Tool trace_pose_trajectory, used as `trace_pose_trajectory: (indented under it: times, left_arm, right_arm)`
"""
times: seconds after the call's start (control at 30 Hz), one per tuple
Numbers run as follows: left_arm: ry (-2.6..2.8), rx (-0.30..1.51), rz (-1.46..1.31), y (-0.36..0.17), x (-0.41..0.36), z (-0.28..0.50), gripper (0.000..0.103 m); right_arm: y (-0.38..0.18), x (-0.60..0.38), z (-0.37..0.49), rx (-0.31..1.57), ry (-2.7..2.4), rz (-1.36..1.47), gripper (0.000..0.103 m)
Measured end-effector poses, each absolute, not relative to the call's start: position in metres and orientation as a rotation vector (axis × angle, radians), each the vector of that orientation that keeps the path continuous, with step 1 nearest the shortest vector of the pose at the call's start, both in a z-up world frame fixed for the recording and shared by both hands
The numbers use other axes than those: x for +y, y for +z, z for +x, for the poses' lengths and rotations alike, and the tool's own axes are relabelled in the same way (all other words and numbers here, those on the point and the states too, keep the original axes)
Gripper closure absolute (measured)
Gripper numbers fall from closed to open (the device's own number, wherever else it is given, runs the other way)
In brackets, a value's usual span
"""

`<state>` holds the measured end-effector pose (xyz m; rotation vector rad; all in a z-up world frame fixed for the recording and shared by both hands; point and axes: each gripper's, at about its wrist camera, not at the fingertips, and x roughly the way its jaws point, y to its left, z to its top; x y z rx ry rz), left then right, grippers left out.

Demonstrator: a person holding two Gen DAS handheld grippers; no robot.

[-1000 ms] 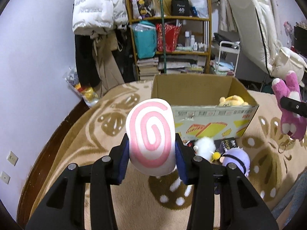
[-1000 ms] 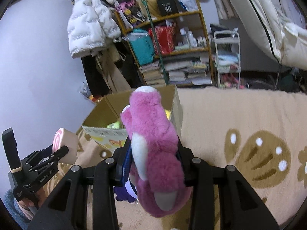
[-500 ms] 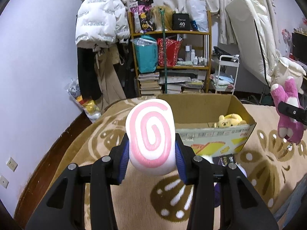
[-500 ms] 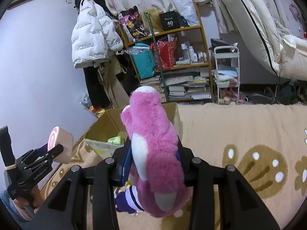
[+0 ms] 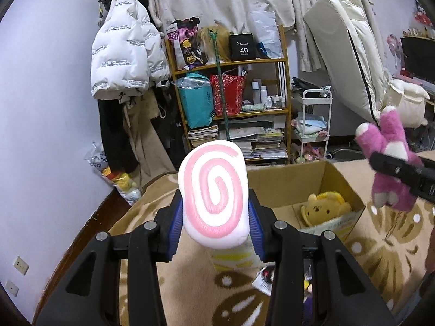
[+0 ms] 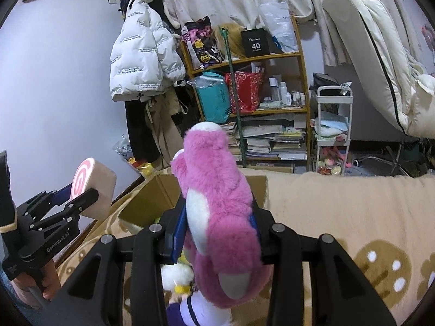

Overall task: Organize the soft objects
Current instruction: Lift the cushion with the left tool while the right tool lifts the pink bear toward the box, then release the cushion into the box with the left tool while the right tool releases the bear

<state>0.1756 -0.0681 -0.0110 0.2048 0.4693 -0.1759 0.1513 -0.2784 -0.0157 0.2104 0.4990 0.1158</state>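
Left wrist view has the swirl cushion (image 5: 214, 193) at frame centre, a white squishy roll with a pink spiral face, clamped between the blue pads (image 5: 175, 231) of the left gripper (image 5: 214, 228) and lifted clear of the rug. Just behind it, right of centre, the cardboard box (image 5: 339, 179) stands open at the top, with a yellow plush (image 5: 323, 207) lying inside against its near wall; the rest of the box floor that shows is bare (part is hidden behind the cushion). Beige patterned rug (image 5: 386, 258) spreads open to the right of the box, while the left edge of the rug meets a dark wooden skirting and the lilac wall. At the right edge of this frame the pink plush bear (image 5: 388, 168) hangs in the right gripper (image 5: 397, 167), level with the box rim and beside it, not over the opening. Right wrist view shows that gripper's jaws pressed into the bear's (image 6: 223, 212) sides at frame centre. Below the bear, a white plush (image 6: 176, 274) and a purple one (image 6: 195, 309) lie on the rug (image 6: 353, 203). A cluttered wooden shelf (image 6: 272, 57) stands behind.
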Motion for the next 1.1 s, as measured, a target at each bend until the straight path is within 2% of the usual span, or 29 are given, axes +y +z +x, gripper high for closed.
trace_pose_trajectory:
  times: [0.37, 0.67, 0.87, 0.93, 0.97, 1.03, 1.1]
  left_arm:
    - [-0.199, 0.505, 0.21, -0.024, -0.086, 0.212, 0.061]
    - [-0.218, 0.584, 0.219, -0.053, -0.09, 0.229, 0.06]
    - [-0.246, 0.671, 0.222, -0.067, -0.092, 0.242, 0.056]
    - [-0.241, 0.672, 0.214, -0.069, -0.091, 0.242, 0.051]
    - [-0.234, 0.657, 0.218, -0.068, -0.091, 0.241, 0.046]
    - [-0.227, 0.637, 0.231, -0.067, -0.091, 0.238, 0.035]
    - [-0.223, 0.63, 0.233, -0.065, -0.091, 0.236, 0.028]
  right_arm:
    - [-0.018, -0.257, 0.192, 0.49, 0.164, 0.153, 0.061]
    - [-0.047, -0.26, 0.209, 0.578, 0.139, 0.145, 0.058]
    - [-0.055, -0.269, 0.214, 0.62, 0.153, 0.205, 0.056]
    - [-0.055, -0.269, 0.215, 0.626, 0.152, 0.206, 0.049]
    - [-0.055, -0.27, 0.214, 0.623, 0.149, 0.208, 0.042]
    - [-0.055, -0.27, 0.213, 0.617, 0.142, 0.215, 0.036]
    - [-0.054, -0.271, 0.212, 0.614, 0.147, 0.225, 0.033]
